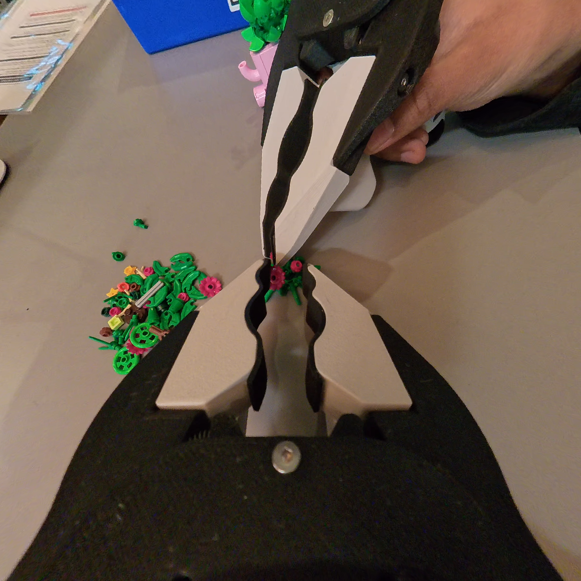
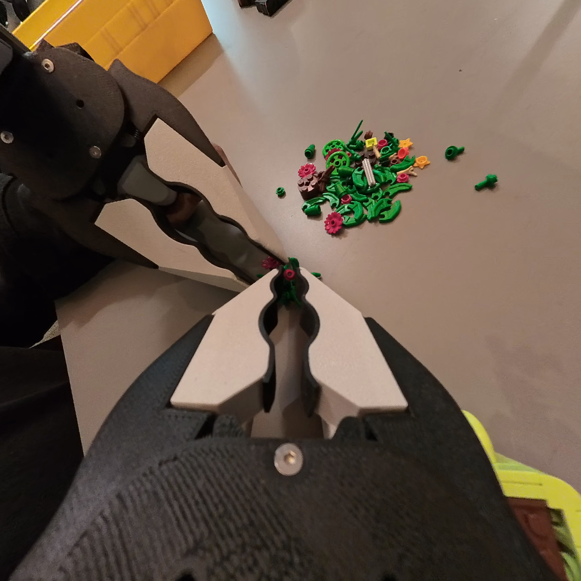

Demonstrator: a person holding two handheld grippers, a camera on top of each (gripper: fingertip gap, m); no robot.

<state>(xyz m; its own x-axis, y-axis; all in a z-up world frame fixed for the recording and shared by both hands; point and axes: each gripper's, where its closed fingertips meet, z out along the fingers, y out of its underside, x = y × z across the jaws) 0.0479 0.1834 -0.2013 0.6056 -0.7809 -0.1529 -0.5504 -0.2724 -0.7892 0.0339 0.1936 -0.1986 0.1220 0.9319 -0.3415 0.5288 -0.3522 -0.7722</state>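
- Left gripper [image 1: 284, 267]: jaws parted, tips either side of a small green sprig with magenta flowers [image 1: 283, 281], left tip touching a bloom
- Right gripper [image 2: 289, 273]: pinched onto that sprig [image 2: 288, 284]
- Beside them on the grey table [image 1: 471, 283], a pile of loose toy-brick leaves and flowers [image 1: 151, 301]
- Far back: blue box [image 1: 176, 22]

text: none legible | sheet [image 1: 37, 47] top left on table: printed lines, red and black, too blurred to make out | blue box [image 1: 179, 22]: corner of a black-and-white label at its upper edge, cut off by the frame, unreadable | right wrist view: no writing seen
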